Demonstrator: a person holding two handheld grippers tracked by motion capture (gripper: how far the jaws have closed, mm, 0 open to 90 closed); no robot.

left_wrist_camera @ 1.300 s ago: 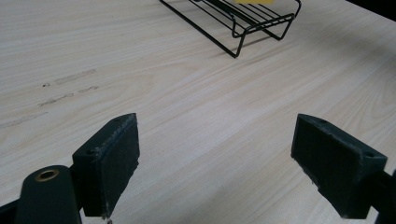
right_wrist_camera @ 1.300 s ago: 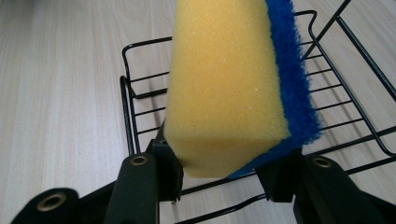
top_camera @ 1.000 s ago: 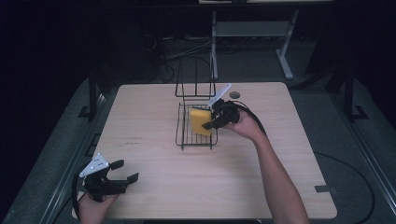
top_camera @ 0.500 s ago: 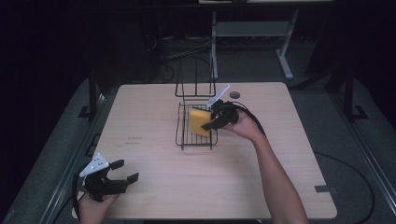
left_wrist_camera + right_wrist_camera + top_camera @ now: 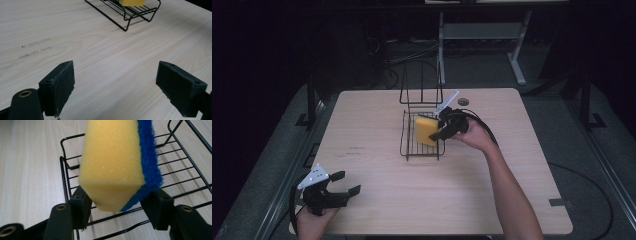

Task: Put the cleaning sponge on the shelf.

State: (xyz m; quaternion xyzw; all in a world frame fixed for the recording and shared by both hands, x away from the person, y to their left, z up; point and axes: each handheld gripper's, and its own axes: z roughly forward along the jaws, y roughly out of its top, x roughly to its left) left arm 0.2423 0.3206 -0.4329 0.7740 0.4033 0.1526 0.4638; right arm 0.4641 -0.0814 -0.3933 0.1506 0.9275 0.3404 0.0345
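A yellow sponge [image 5: 426, 129] with a blue scrub face [image 5: 148, 157] stands on edge in the black wire rack [image 5: 409, 150] at mid-table. My right gripper [image 5: 439, 129] reaches in from the right. Its jaws have just been opening, and the sponge's [image 5: 112, 162] pinched lower end is still between the pads [image 5: 81, 205], touching both. My left gripper [image 5: 346, 182] rests low at the near left corner of the table, open with nothing in it [image 5: 115, 82]. Far ahead of it are the rack [image 5: 130, 18] and the sponge [image 5: 131, 2].
The rack has a tall upright wire back [image 5: 421, 85] on its far side. A round grommet [image 5: 463, 101] sits in the wooden table [image 5: 512, 200] behind the right hand. A metal stand [image 5: 517, 60] is on the floor beyond the table.
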